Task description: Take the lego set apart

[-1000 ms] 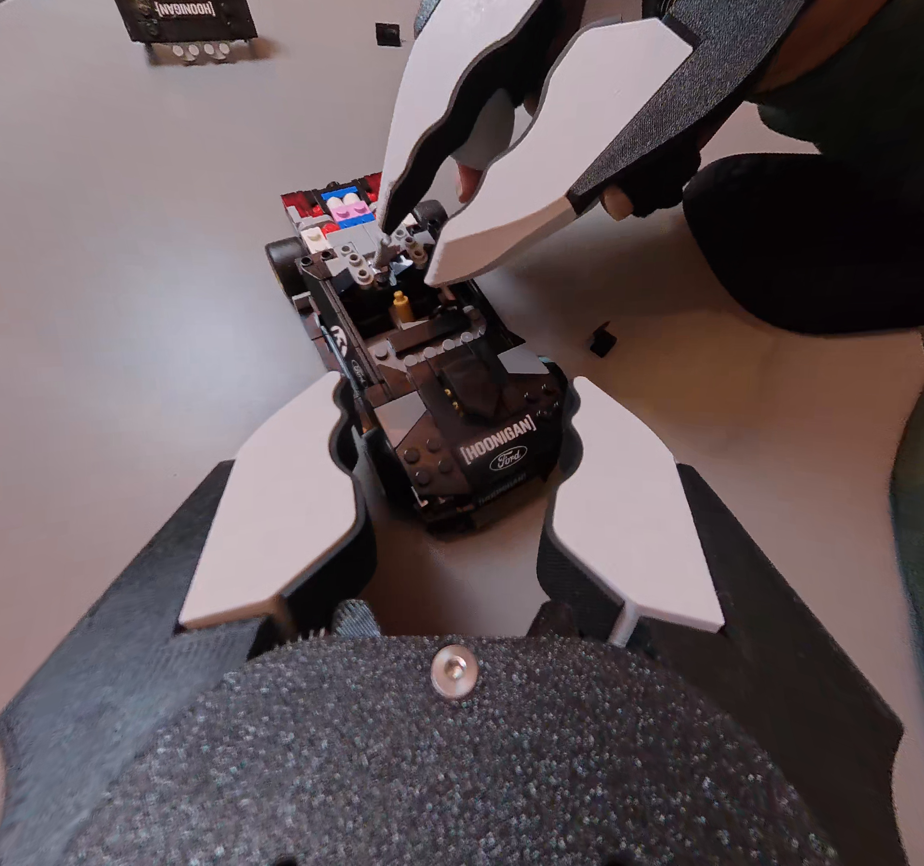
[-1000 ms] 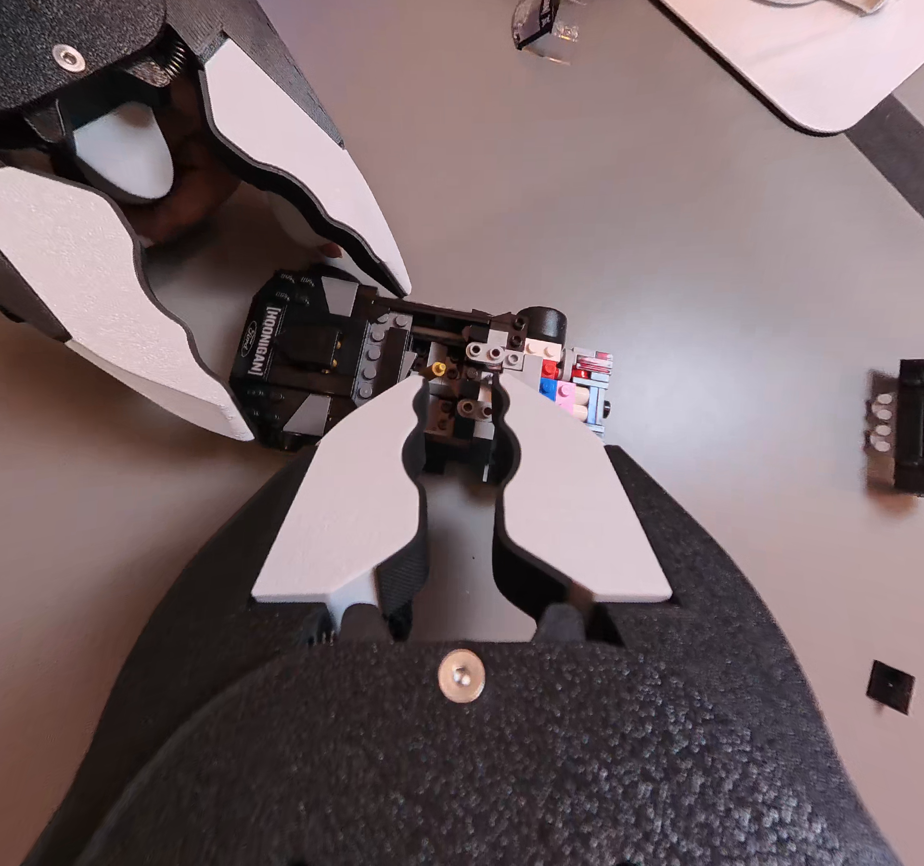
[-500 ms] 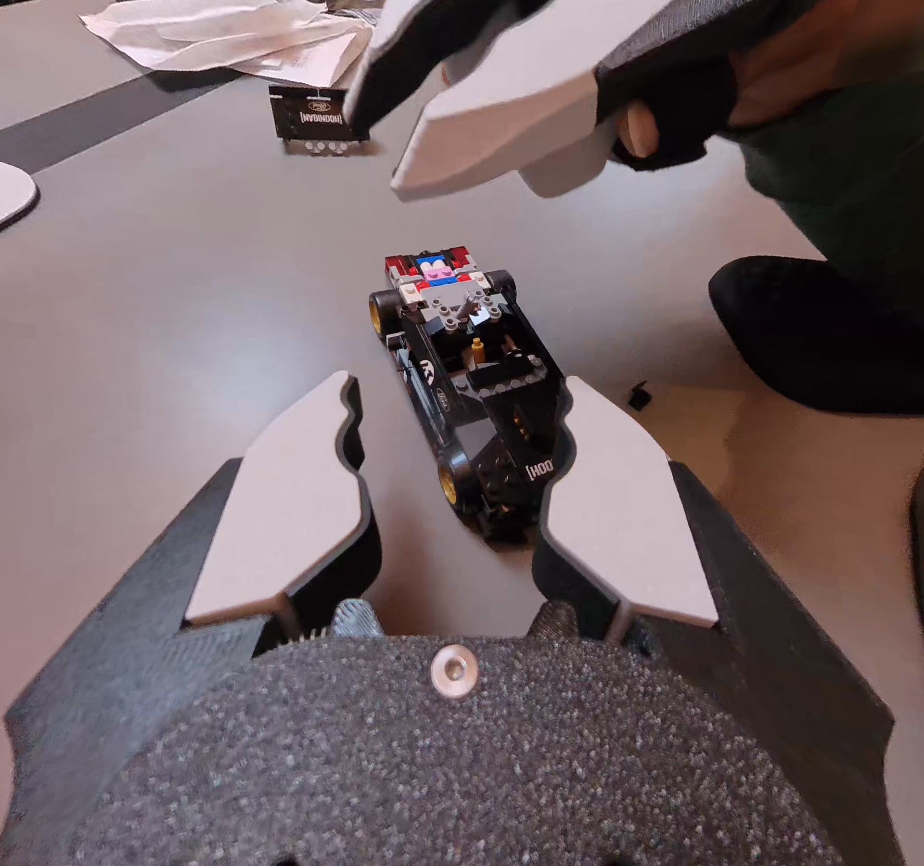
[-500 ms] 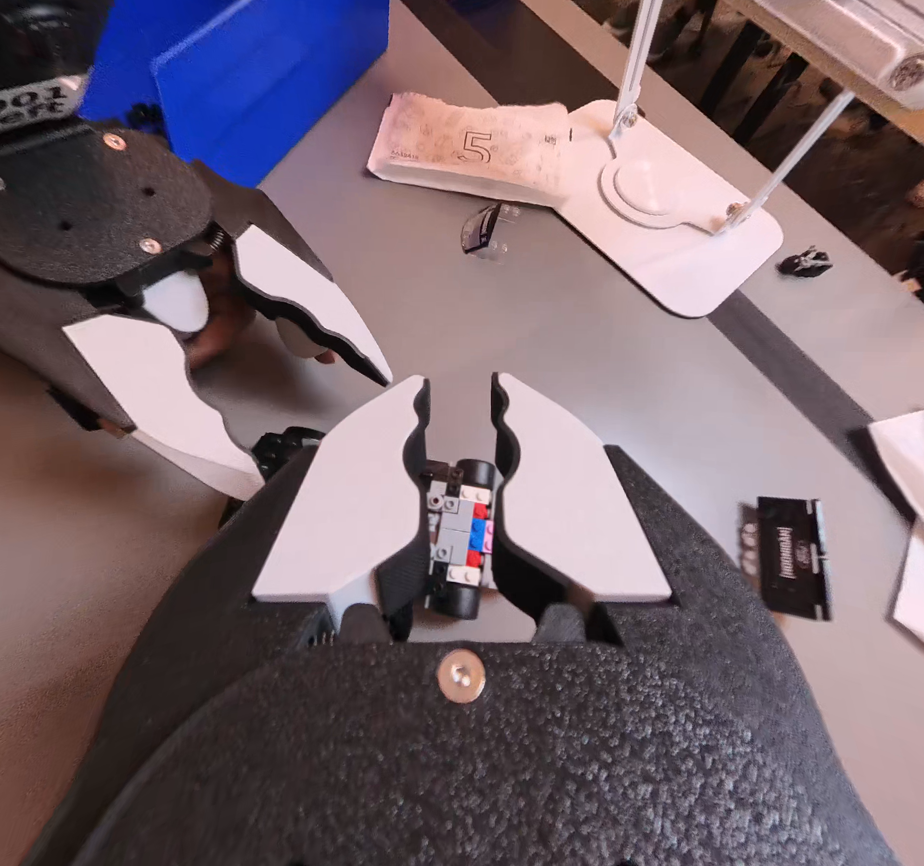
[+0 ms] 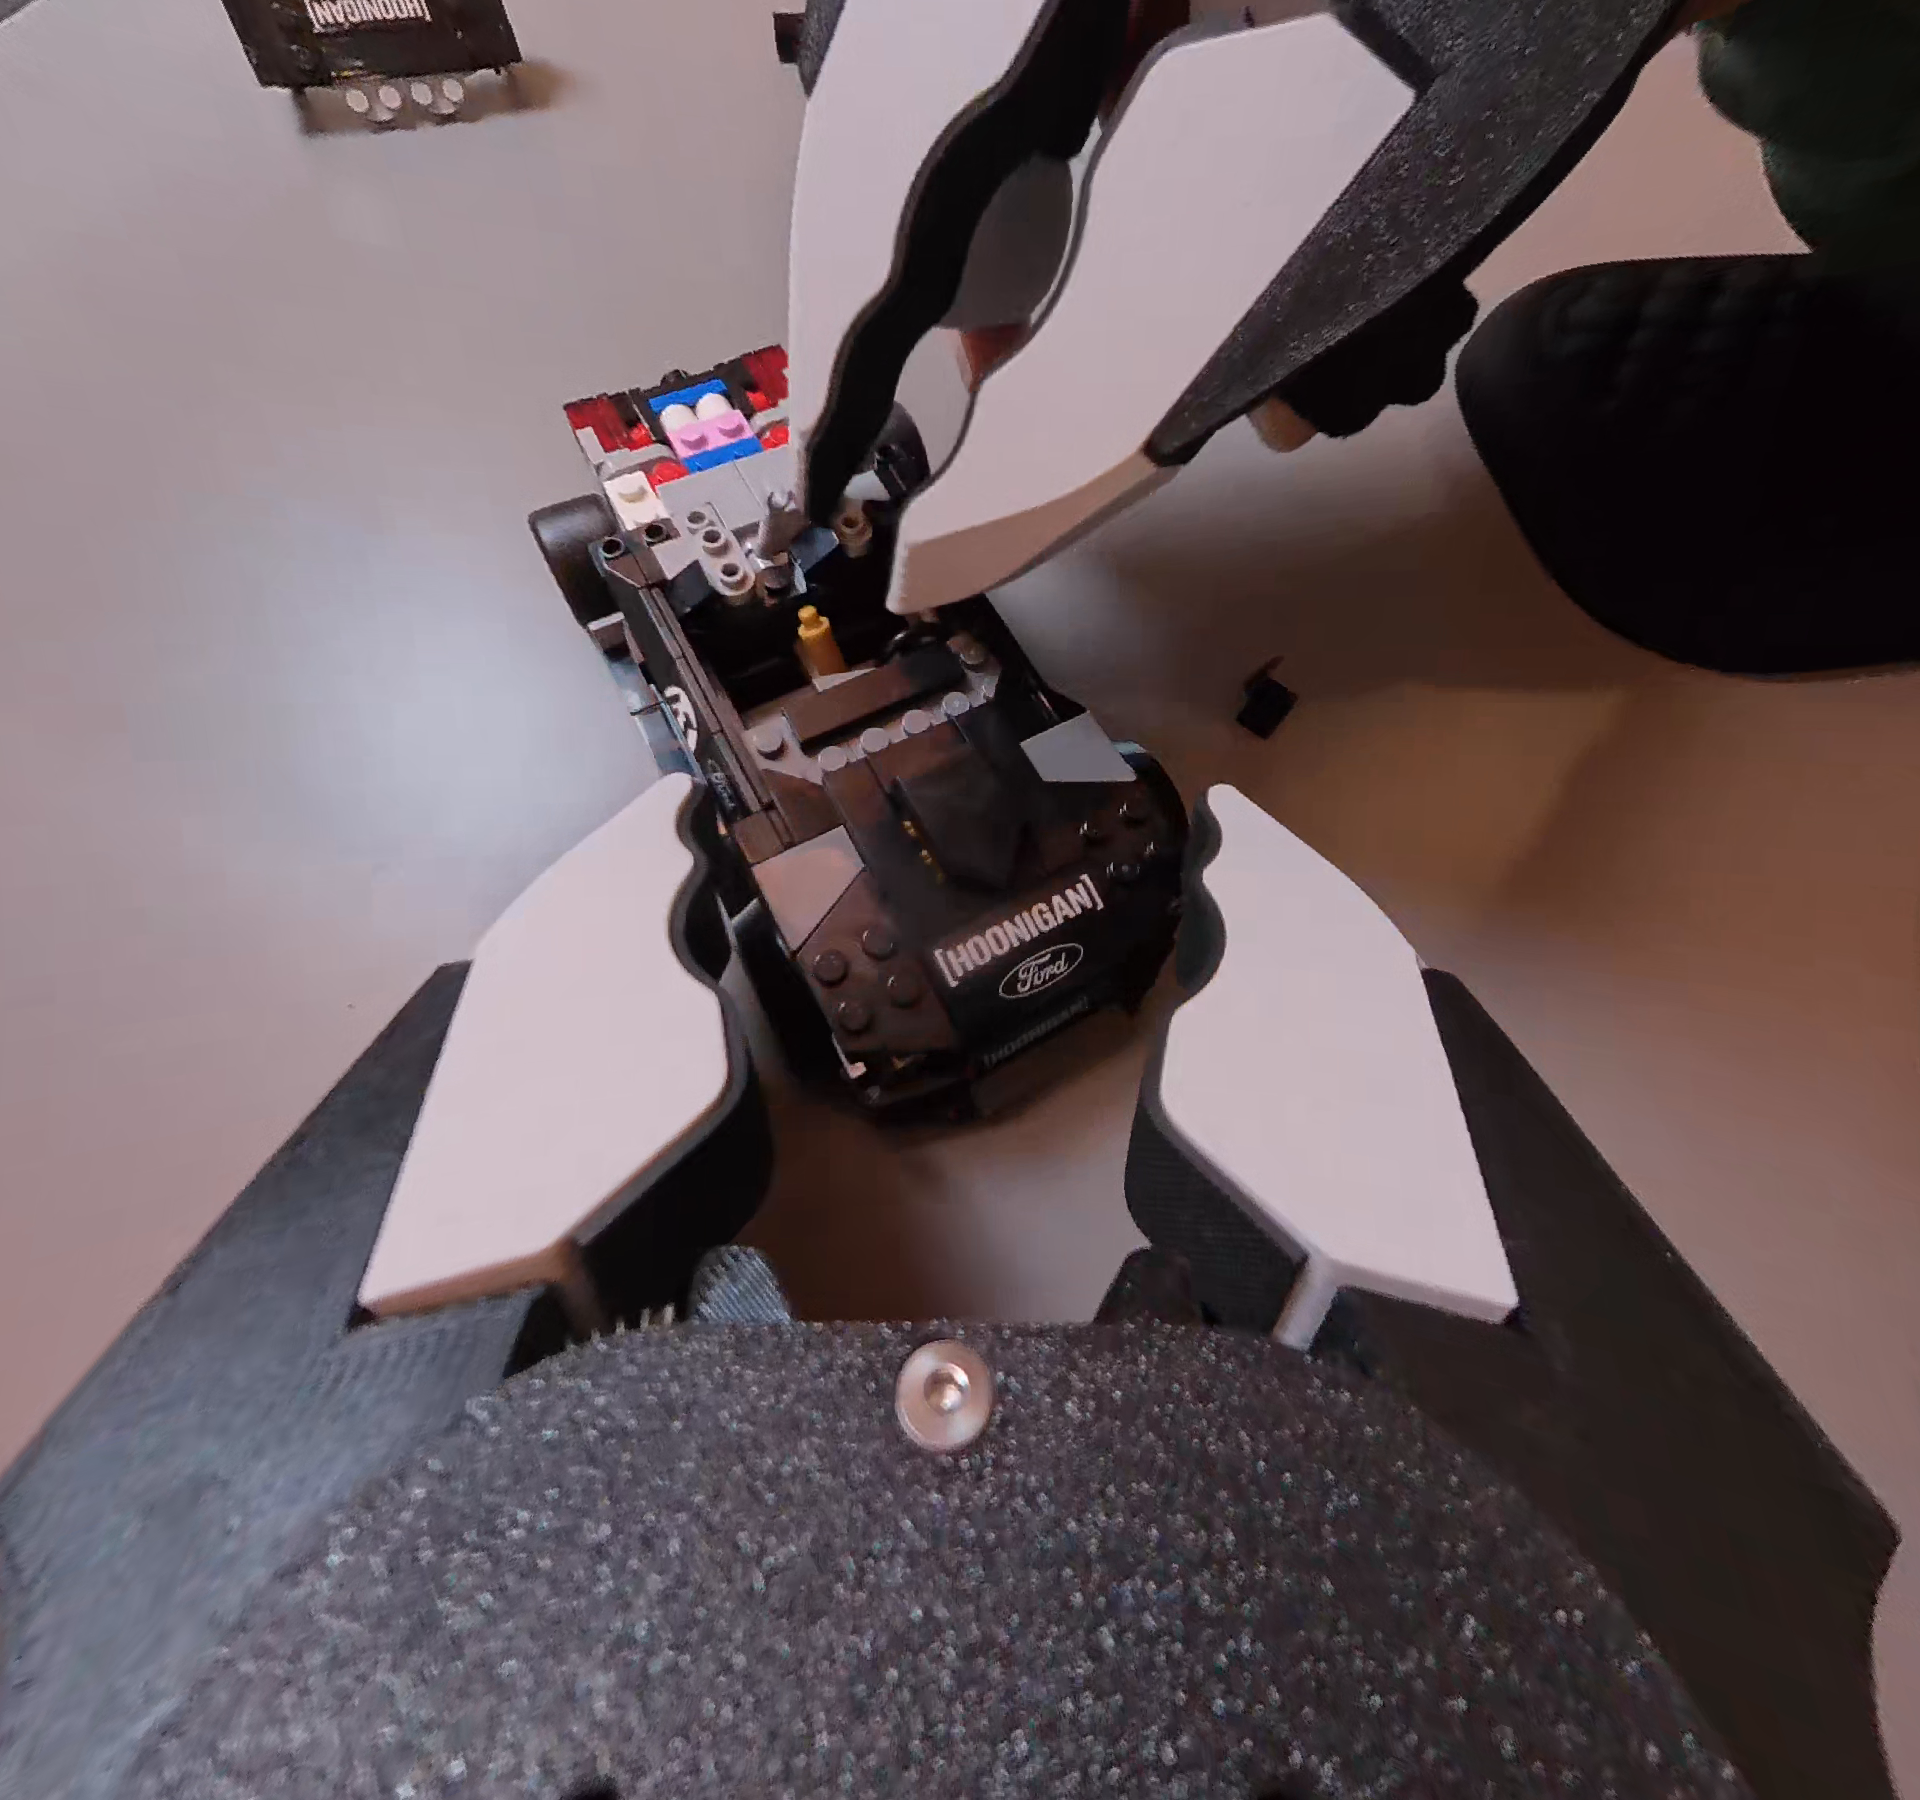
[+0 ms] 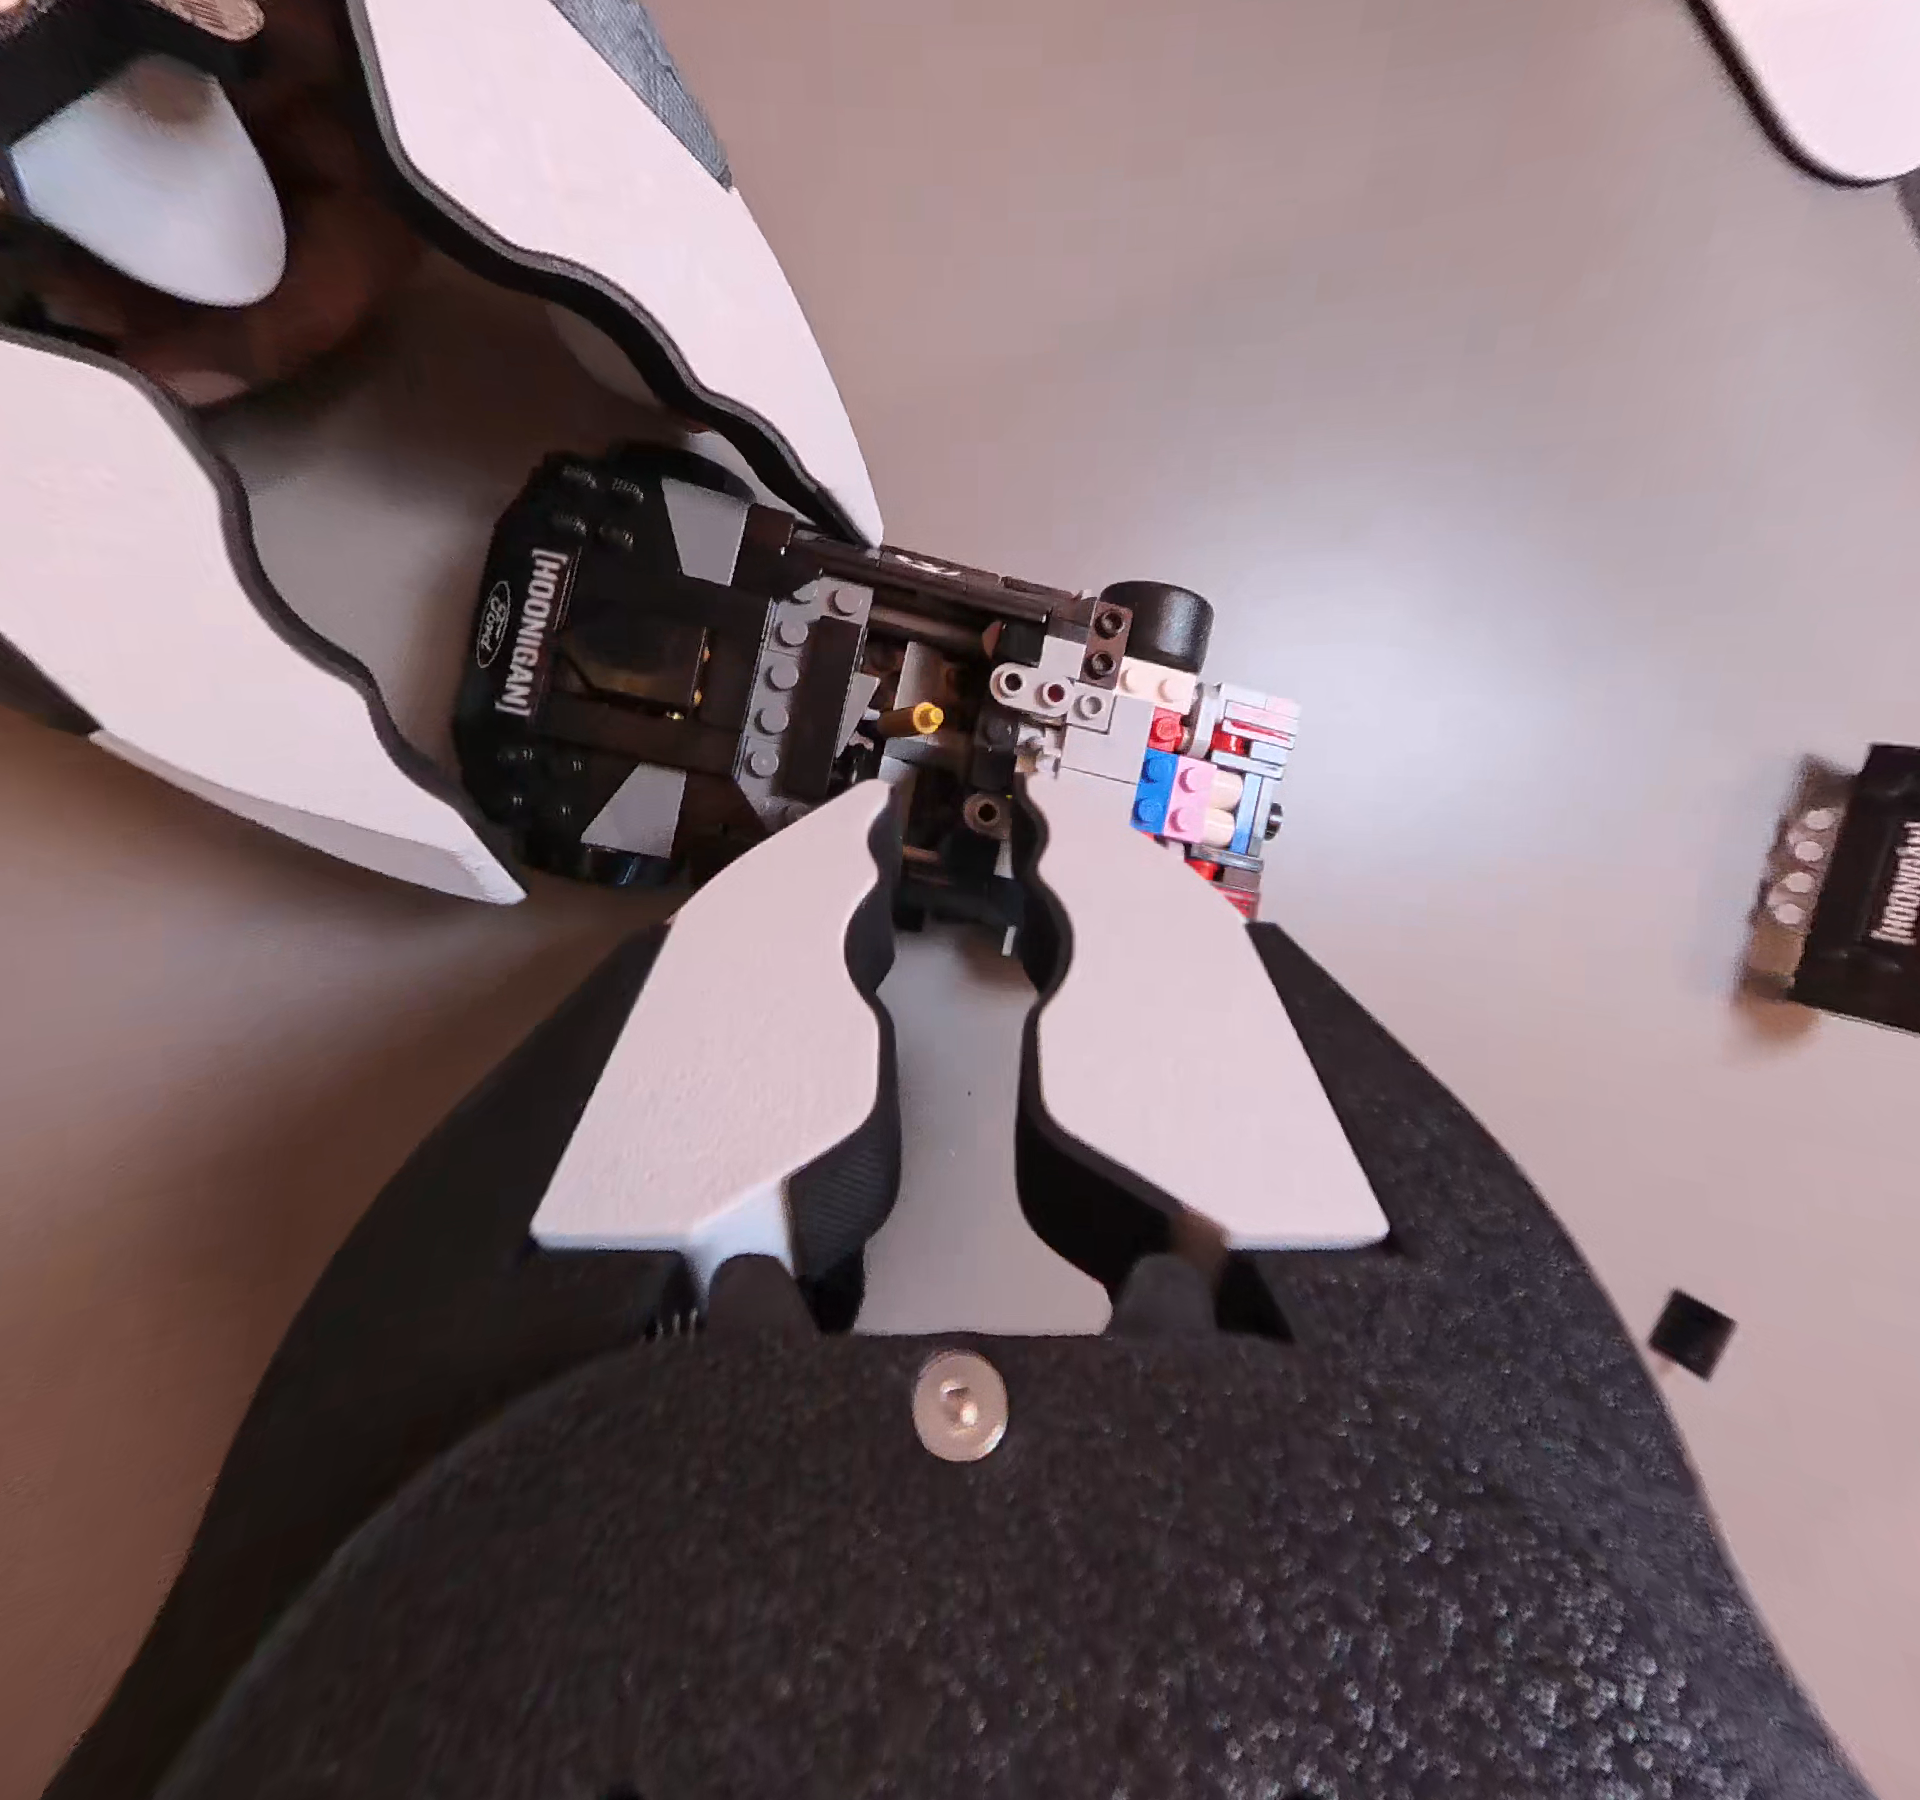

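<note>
A black lego car (image 5: 935, 867) with a grey, blue, pink and red rear sits on the grey table; it also shows in the right wrist view (image 6: 665, 690). My left gripper (image 5: 948, 794) is open wide, with its fingers on either side of the car's front end and close to its sides. My right gripper (image 6: 954, 784) has a narrow gap between its fingers. Its tips straddle dark pieces at the car's cockpit edge, next to a gold peg (image 6: 920, 716). In the left wrist view the right gripper (image 5: 860, 555) comes down from above onto the car's rear half.
A loose black lettered panel (image 5: 358, 5) lies at the far left, also seen at the right in the right wrist view (image 6: 1860, 909). A small black piece (image 5: 1262, 706) lies beside the car. A white base plate (image 6: 1818, 15) is at the back. A person's dark-clad knee (image 5: 1714, 462) is close by. There is about 5 cm between the tips of the two grippers.
Half a second ago both grippers were lifted away from the car. Both have come back down to it, into the same places as a second ago.
</note>
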`<state>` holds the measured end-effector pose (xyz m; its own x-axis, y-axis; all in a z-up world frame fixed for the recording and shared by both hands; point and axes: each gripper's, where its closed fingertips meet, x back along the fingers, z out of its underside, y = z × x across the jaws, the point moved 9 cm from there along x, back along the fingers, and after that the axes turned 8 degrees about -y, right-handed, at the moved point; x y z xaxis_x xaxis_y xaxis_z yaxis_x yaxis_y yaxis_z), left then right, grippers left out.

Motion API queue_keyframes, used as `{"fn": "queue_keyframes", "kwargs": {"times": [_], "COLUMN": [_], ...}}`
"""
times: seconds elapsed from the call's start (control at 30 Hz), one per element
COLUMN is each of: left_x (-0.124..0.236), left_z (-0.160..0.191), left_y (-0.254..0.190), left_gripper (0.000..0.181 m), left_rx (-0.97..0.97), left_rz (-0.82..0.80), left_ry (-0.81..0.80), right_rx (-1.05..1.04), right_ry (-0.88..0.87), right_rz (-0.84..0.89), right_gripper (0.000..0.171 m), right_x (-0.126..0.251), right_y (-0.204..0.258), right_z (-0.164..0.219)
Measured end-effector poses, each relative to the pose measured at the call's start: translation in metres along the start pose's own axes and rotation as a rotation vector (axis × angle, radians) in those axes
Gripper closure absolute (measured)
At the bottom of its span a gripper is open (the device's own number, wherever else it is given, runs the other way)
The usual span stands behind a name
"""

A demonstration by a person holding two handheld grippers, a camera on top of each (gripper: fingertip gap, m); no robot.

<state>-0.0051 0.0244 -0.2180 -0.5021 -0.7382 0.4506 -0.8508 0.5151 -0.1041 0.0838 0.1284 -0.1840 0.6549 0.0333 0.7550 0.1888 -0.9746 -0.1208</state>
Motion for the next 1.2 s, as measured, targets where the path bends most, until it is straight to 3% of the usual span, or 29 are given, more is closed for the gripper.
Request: {"fn": "queue_keyframes", "kwargs": {"times": [0.17,0.47,1.0,1.2], "left_x": [0.000,0.000,0.001,0.005], "left_z": [0.000,0.001,0.001,0.001], "left_y": [0.000,0.000,0.002,-0.001], "left_gripper": [0.098,0.098,0.103,0.088], "left_rx": [0.015,0.042,0.088,0.095], "left_rz": [0.000,-0.011,-0.004,0.060], "left_ry": [0.000,0.002,-0.004,0.008], "right_rx": [-0.013,-0.028,-0.015,-0.053], "right_ry": [0.003,0.038,-0.084,-0.106], "right_rz": [0.017,0.048,0.128,0.113], "right_gripper": [0.160,0.159,0.160,0.160], "right_x": [-0.001,-0.011,-0.012,-0.011], "right_y": [-0.003,-0.001,0.021,0.018], "right_z": [-0.001,-0.002,0.004,0.006]}}
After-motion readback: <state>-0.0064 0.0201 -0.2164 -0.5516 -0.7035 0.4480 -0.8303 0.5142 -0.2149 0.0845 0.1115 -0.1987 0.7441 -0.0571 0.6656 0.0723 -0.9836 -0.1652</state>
